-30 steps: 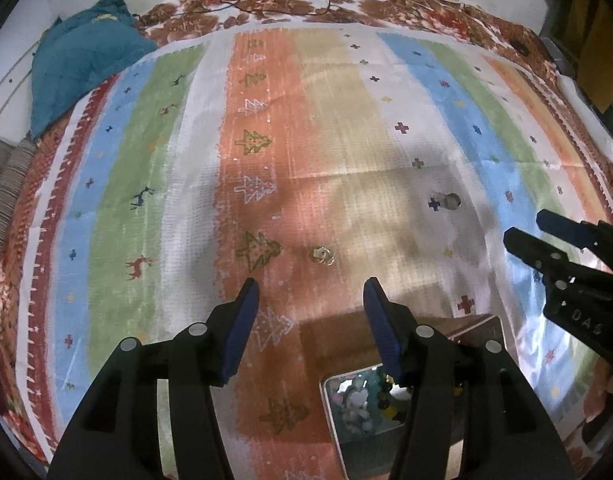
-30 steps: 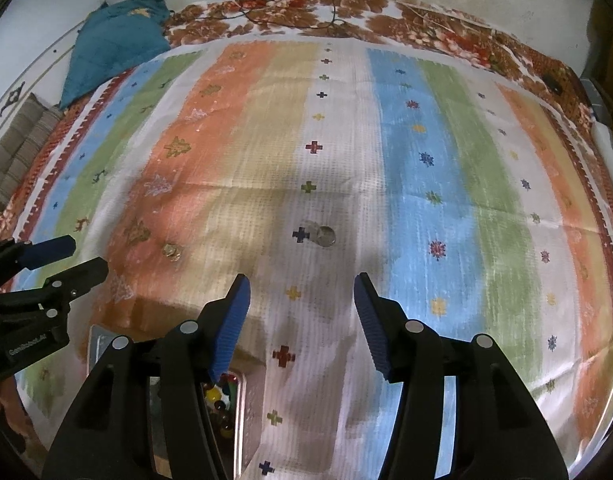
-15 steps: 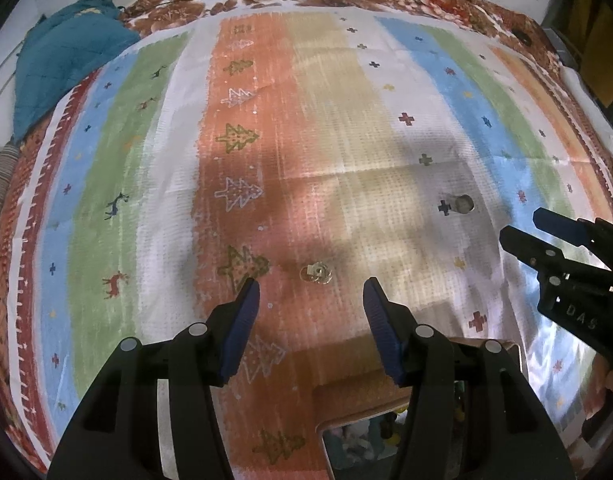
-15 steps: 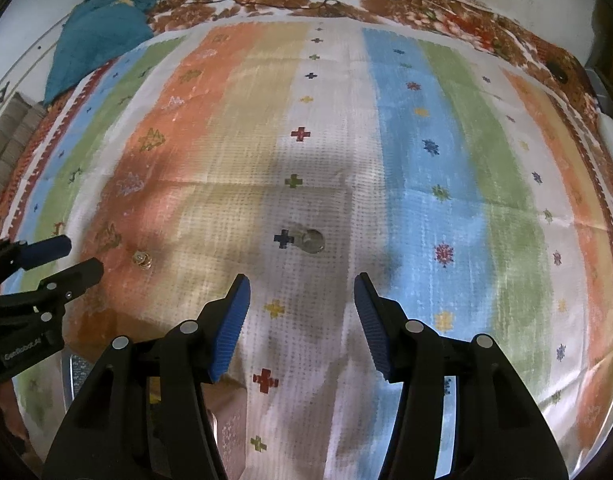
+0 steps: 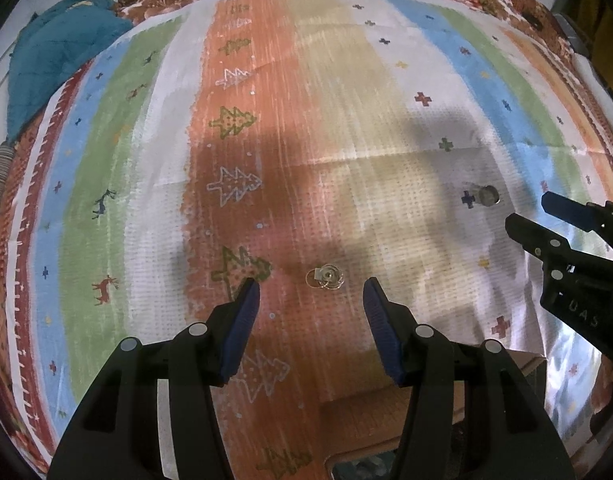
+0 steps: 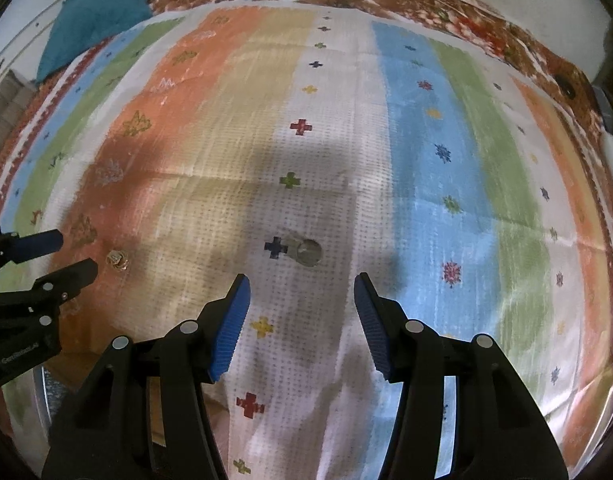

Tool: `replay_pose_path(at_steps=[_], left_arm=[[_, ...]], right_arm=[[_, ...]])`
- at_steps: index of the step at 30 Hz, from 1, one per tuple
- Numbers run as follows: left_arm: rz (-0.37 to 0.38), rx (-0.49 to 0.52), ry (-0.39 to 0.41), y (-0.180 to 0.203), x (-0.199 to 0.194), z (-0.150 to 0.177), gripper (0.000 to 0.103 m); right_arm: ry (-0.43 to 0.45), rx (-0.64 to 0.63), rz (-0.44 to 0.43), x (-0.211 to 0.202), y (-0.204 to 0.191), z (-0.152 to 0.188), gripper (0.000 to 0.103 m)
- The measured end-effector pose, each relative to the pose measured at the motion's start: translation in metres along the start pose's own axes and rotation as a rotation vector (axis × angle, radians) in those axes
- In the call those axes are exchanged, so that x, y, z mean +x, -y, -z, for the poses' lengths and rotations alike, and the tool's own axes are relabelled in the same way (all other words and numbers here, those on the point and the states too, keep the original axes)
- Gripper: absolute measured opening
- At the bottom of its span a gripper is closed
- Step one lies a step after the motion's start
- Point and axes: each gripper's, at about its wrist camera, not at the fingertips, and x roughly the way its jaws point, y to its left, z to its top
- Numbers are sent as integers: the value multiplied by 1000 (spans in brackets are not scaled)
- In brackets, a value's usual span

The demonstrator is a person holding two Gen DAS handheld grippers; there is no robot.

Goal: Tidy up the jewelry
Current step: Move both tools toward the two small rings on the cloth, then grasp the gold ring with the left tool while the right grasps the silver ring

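Jewelry waits just past both tongs. Left tongs (image 5: 311, 300) are half open and hold nothing; gold rings (image 5: 326, 276) lie just ahead on the cloth (image 5: 146, 200). Right tongs (image 6: 302, 300) are half open and empty too; a silver ring (image 6: 308, 252) lies ahead.
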Motion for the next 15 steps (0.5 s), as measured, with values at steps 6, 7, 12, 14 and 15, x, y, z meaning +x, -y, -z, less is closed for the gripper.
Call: replay_pose_path(at_steps=[6, 7, 12, 14, 15], left_arm=[[-9, 5, -9, 4, 7, -5, 52], [-9, 8, -13, 4, 8, -6, 52], [-14, 14, -34, 4, 17, -8, 52], [-20, 19, -39, 5, 21, -8, 52], [-18, 21, -44, 6, 23, -8, 51]], right_arm=[[-15, 6, 6, 11, 3, -5, 54], [-18, 7, 5, 12, 4, -6, 54], [-37, -1, 13, 23, 5, -10, 54], [-44, 7, 4, 26, 6, -12, 54], [-47, 12, -1, 28, 7, -13, 54]])
